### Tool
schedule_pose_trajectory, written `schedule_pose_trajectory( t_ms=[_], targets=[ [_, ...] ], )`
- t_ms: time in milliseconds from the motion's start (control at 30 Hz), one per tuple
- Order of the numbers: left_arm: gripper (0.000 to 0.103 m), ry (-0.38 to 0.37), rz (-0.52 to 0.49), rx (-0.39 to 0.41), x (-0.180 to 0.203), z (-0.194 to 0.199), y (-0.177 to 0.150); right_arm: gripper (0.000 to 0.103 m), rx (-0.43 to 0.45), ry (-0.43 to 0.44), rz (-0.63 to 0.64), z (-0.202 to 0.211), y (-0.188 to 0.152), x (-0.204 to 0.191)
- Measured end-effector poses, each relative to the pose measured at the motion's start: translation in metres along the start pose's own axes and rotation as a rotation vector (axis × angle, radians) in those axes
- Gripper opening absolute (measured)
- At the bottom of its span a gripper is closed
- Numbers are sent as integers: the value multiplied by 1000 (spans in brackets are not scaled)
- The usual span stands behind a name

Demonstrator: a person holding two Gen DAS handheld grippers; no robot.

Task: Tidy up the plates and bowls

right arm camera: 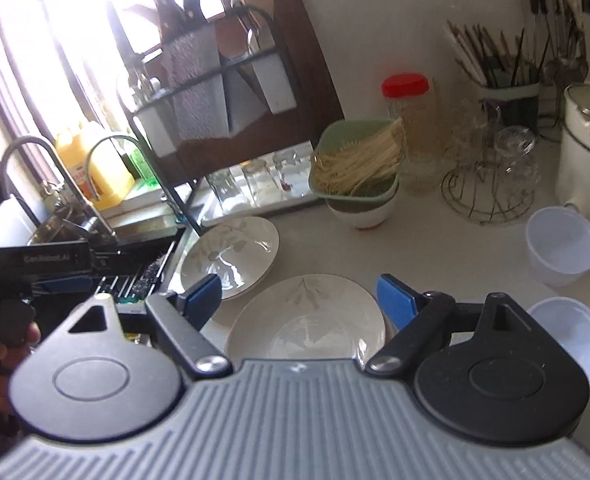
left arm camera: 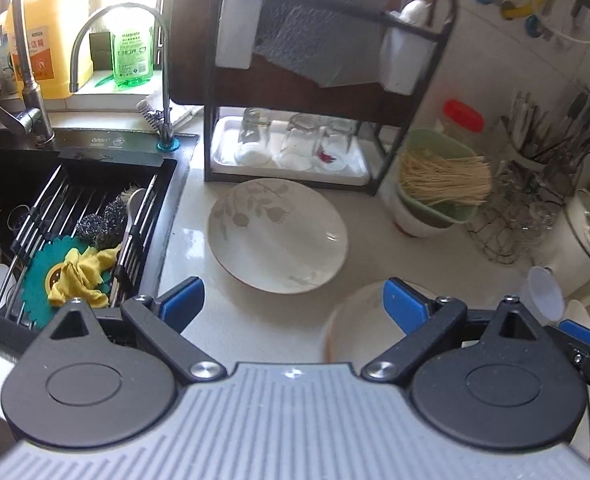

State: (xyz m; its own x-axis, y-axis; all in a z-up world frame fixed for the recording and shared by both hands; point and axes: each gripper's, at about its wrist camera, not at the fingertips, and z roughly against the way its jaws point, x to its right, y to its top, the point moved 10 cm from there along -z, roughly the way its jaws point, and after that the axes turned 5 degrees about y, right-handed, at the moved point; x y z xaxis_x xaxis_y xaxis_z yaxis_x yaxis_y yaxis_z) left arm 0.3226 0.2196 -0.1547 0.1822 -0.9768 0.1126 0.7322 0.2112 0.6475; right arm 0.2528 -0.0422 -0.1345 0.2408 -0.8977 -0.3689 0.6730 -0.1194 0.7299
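Observation:
Two cream plates with a grey leaf pattern lie on the pale counter. In the left wrist view the far plate sits ahead of my left gripper, which is open and holds nothing. The near plate is blurred and partly hidden behind its right finger. In the right wrist view the near plate lies just beyond my right gripper, whose jaws stand wide apart with nothing pressed between them. The far plate is behind it to the left. A white bowl carries a green basket of noodles.
A black sink with a drain rack, scourers and a yellow cloth lies left. A dark dish rack with upturned glasses stands behind the plates. White plastic cups, a wire basket and a white pot stand on the right.

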Motion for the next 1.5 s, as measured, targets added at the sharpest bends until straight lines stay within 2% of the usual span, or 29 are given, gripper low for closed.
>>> schedule_pose_trajectory(
  t_ms=[200, 500, 767, 867, 933, 1067, 1167, 1300, 1400, 1500],
  targets=[
    [98, -12, -12, -27, -17, -43, 13, 85, -51, -20, -9, -46, 2, -3],
    [97, -35, 6, -74, -50, -105, 30, 85, -101, -6, -24, -118, 14, -17],
    [95, -65, -11, -165, -73, -174, 28, 68, -183, -13, -21, -198, 8, -21],
    [91, -83, 15, -185, -80, -190, 28, 68, -202, -34, -18, -224, 8, -23],
    [84, -88, 23, -196, -83, -198, 29, 62, -214, -38, -22, -237, 7, -23],
    [75, -108, 13, -219, -85, -214, 32, 59, -244, -54, -13, -257, 3, -20],
    [63, -119, 8, -241, -85, -225, 34, 51, -273, -69, -19, -269, -2, -15],
    [50, -141, 13, -262, -85, -237, 37, 36, -306, -104, -45, -280, -6, -5],
    [42, -164, -3, -259, -83, -242, 41, 24, -314, -96, -76, -287, -10, -2],
    [36, -188, -18, -269, -80, -247, 42, 20, -309, -84, -80, -291, -11, -5]
  ],
)
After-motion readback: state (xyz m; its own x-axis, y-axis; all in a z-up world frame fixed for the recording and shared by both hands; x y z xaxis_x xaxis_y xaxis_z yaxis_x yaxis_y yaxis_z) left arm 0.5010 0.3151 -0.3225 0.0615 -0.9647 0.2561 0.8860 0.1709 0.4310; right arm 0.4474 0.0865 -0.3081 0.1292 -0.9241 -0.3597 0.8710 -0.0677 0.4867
